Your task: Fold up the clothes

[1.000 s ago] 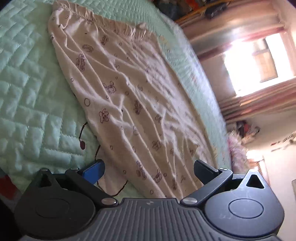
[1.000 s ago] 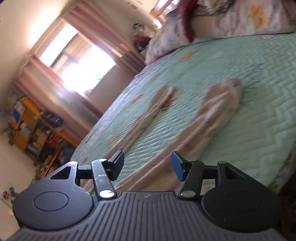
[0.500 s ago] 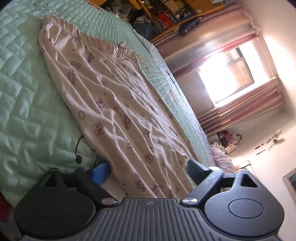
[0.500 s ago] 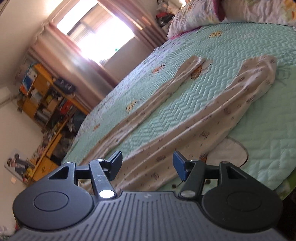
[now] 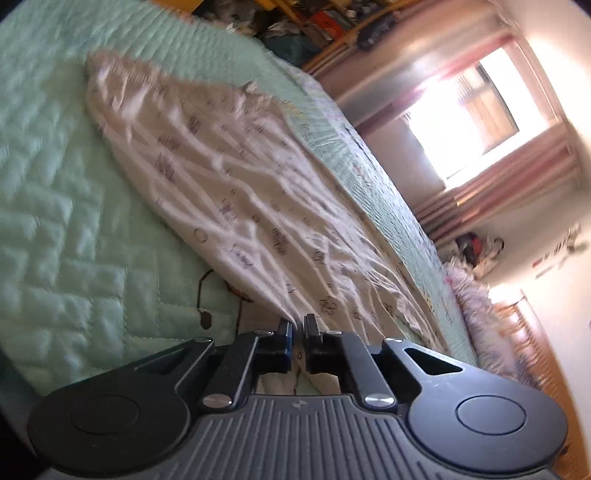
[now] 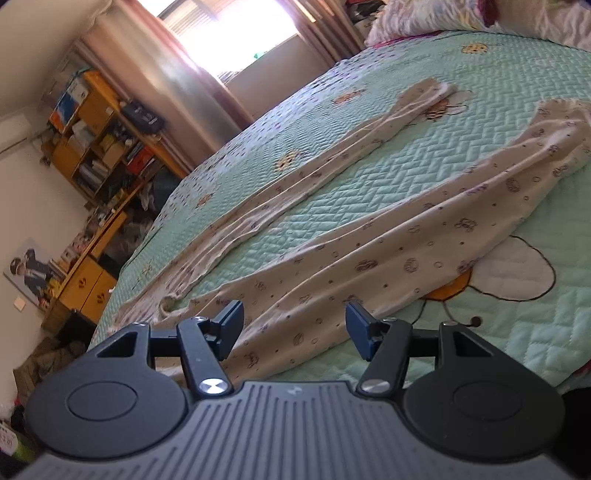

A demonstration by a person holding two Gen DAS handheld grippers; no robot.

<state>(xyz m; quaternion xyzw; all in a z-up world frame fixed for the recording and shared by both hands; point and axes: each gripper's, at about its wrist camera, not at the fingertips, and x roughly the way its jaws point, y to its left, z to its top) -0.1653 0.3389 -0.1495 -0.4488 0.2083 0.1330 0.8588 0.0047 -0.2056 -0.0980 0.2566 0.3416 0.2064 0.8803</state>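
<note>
Lying flat on the green quilted bedspread [image 6: 369,177] is a pair of cream pyjama trousers [image 6: 388,254] with small dark prints. The long way of the trousers runs from the near edge of the bed toward the pillows. In the right wrist view the two legs spread apart like a V, with bare bedspread between them. The leg ends point up toward the flowery pillow [image 6: 436,18] at the far end. In the left wrist view the trousers [image 5: 236,199] stretch away from the camera to the frilly waistband [image 5: 177,74] at the top, and the cloth has long wrinkles pulled toward the gripper.

A big bee picture [image 6: 513,273] is sewn on the bedspread, and one leg lies partly over it. Past the bed stand a bright window [image 6: 236,37] with pink curtains and orange shelves [image 6: 96,136] full of books and boxes. Nothing sits on the trousers.

The left gripper [image 5: 295,328] has just been closing its jaws, and now they are pinched together on the near edge of the trousers. The right gripper [image 6: 294,325] has its jaws wide apart. It is low over the near part of one leg, with cloth showing between its blue pads [image 6: 360,334], but the pads do not press on it.
</note>
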